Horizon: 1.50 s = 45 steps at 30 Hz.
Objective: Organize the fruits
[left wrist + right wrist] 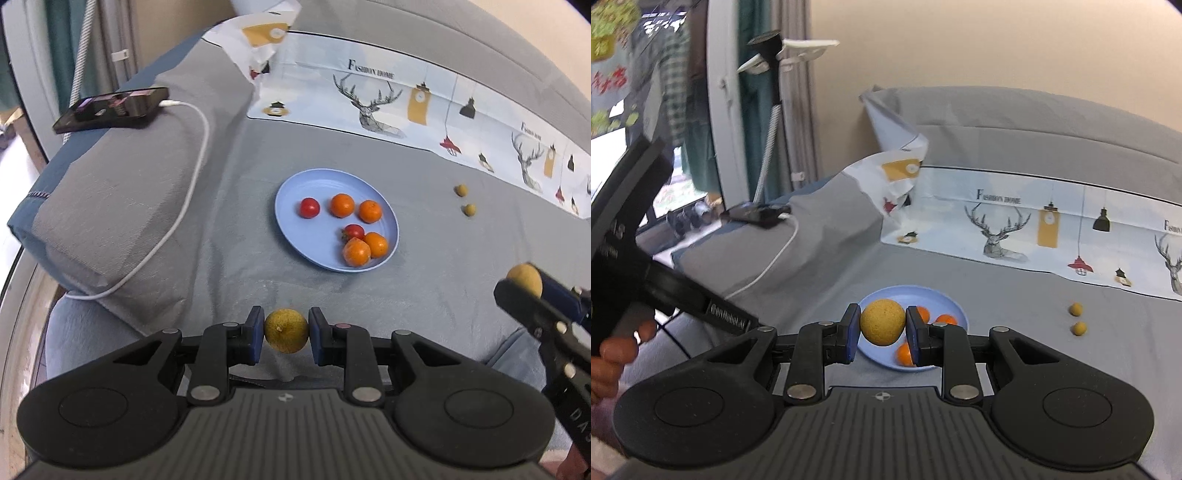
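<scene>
While the left hand-held gripper (286, 336) hangs over the grey bed (236, 206), its blue pads pinch a yellow-green round fruit (286, 335) at the near edge of the left wrist view. Beyond it a light blue plate (295, 240) lies on the bed, holding two red tomatoes (309, 207) and four oranges (342, 205): a tomato and two oranges toward the far side, the other tomato and two oranges bunched together at the near right rim. Right of the plate, well apart from it, two small yellowish fruits (461, 190) lie near each other on the bedcover. At the right edge the right hand-held gripper (526, 284) grips a tan round fruit (523, 280).

From the right wrist view, that gripper (882, 328) is clamped on the tan fruit (882, 327), which hides part of the plate (945, 301) behind it. Three oranges (946, 319) show on the plate. The two small fruits (1076, 309) lie to its right.
</scene>
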Each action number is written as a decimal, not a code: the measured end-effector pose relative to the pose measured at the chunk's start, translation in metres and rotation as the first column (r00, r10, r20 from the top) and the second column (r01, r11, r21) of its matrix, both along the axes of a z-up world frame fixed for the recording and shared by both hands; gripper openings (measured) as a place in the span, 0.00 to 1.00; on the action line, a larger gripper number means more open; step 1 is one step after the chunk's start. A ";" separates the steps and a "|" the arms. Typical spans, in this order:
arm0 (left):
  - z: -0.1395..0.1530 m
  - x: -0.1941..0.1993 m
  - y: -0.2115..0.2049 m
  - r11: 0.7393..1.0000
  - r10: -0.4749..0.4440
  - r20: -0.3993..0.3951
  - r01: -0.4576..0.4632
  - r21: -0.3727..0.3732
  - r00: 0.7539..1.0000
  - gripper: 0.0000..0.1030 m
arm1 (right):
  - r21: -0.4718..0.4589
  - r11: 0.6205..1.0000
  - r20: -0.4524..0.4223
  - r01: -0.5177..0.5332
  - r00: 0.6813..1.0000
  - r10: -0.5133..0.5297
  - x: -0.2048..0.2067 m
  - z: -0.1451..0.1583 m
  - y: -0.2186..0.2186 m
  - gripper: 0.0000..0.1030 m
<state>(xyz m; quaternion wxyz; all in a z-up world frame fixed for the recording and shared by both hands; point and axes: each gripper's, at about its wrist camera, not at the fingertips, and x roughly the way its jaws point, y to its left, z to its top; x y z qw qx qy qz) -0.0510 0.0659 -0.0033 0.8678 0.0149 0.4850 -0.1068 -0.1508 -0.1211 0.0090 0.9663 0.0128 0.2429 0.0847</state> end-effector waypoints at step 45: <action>-0.006 0.026 -0.001 1.000 0.013 -0.020 -0.013 -0.011 1.000 0.28 | 0.012 1.000 -0.071 0.015 0.997 -0.014 0.026 -0.018 -0.004 0.27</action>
